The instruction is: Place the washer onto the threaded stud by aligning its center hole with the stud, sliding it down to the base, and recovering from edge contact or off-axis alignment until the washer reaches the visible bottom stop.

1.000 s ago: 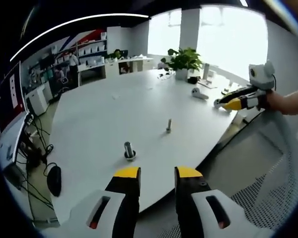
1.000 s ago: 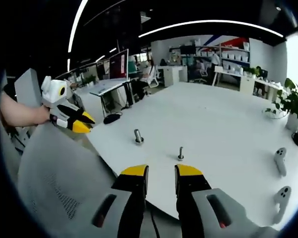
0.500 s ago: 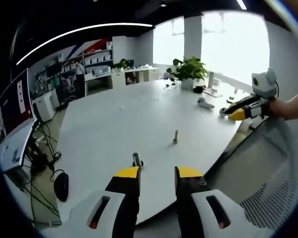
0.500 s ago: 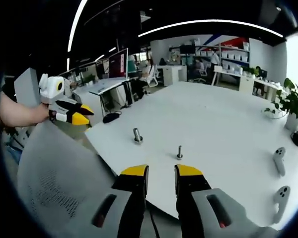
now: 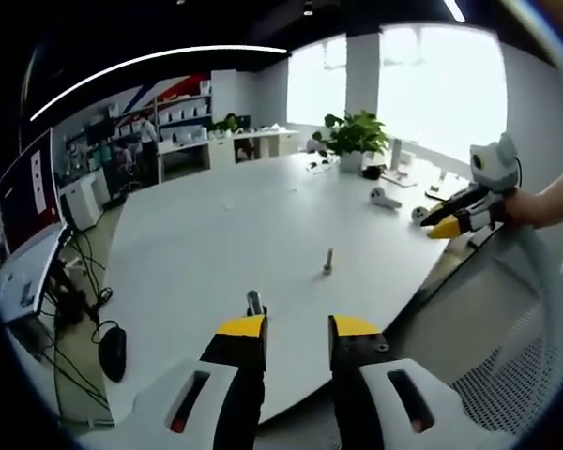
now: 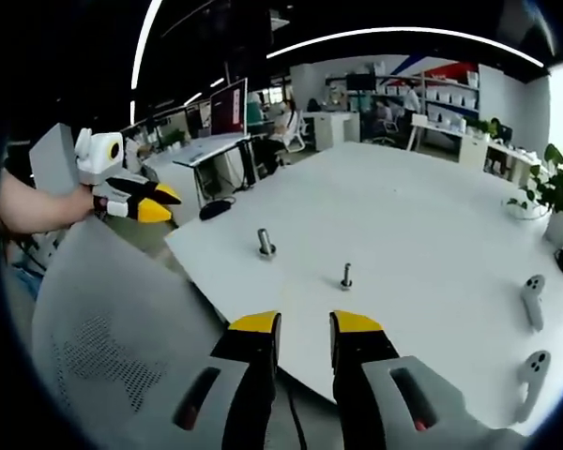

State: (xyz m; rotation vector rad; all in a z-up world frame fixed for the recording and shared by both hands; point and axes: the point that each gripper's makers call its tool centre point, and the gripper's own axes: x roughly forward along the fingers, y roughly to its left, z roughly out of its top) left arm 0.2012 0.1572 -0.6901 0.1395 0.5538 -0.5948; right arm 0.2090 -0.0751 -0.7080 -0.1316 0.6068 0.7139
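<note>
On the white bench (image 6: 432, 234), the thicker stud (image 6: 266, 243) stands left of the thin threaded stud (image 6: 346, 276); no washer is discernible. Thin, stiff, slippery, it needs rim-pinching. Both left gripper (image 5: 296, 326) and right gripper (image 6: 305, 322) hover empty, fingers apart.

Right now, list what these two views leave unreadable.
- Washer: too small to find in either view.
- Thicker stud: base hidden by the left tongs in the left gripper view.
- Thin stud: threads and bottom stop too small.
- Right tongs: whether they hold anything.
</note>
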